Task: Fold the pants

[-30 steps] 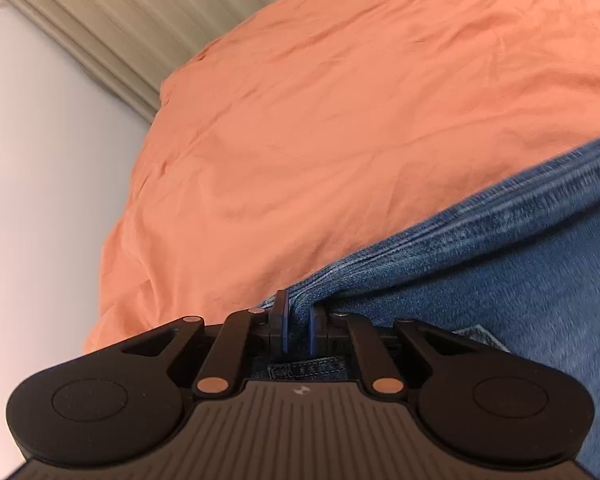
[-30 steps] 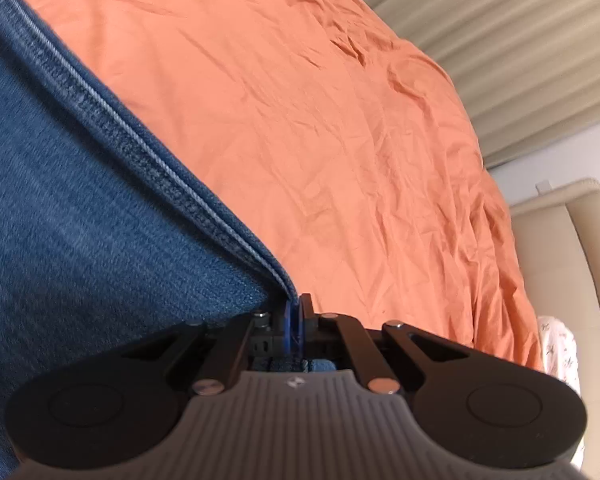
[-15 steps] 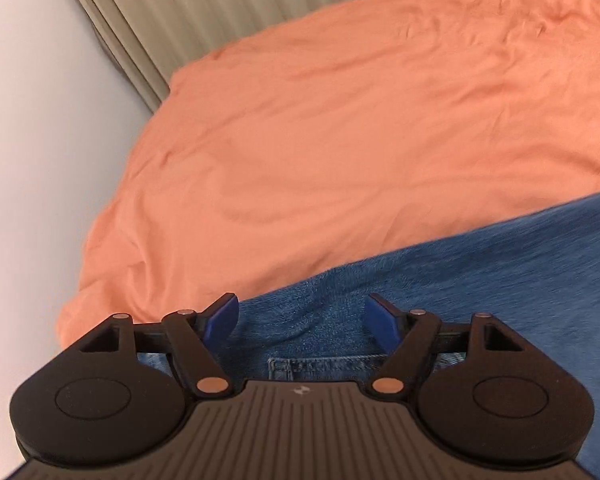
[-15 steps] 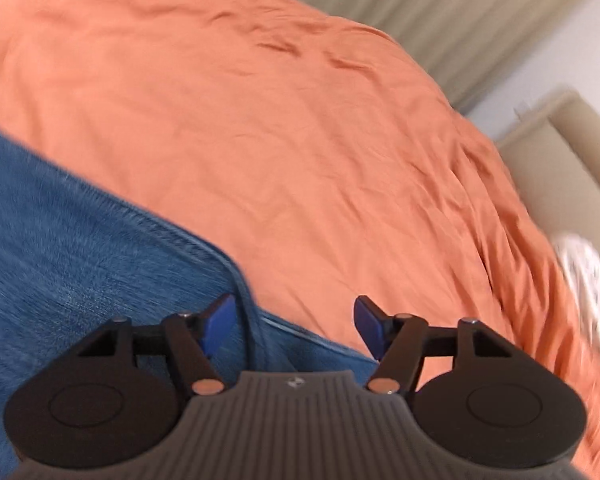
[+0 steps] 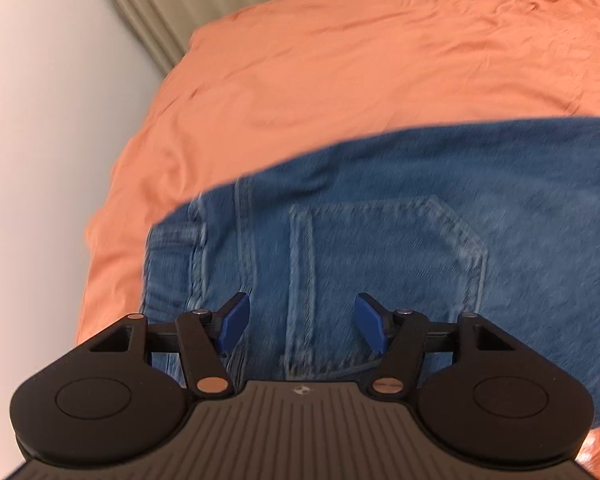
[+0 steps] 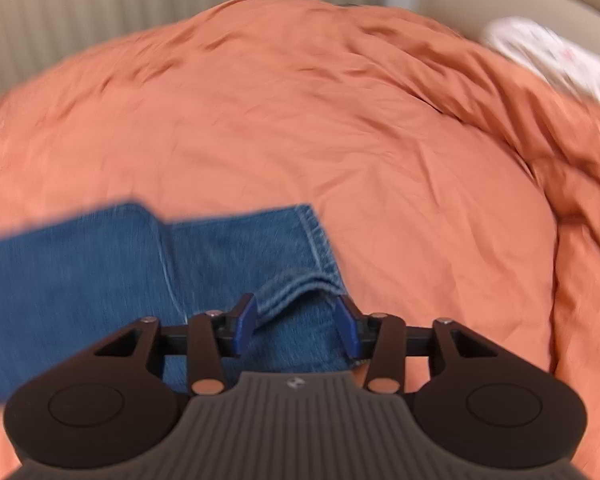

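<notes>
Right gripper (image 6: 296, 322) above the jeans (image 6: 80, 272), jaws apart and lately narrowing, nothing pinched. Leg hem (image 6: 300, 288) (rumpled, one layer lifted) lies below and between the blue pads (image 6: 245, 320). Orange bedspread (image 6: 340, 128) ahead; white patterned cloth (image 6: 552, 56) far right.

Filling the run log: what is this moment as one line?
stage: released after fold | left tool: open, jaws just closing, above jeans | right tool: open, jaws just closing, over hem | jeans on orange sheet

Pants (image 5: 380, 216) flat on bedspread (image 5: 340, 60)
</notes>
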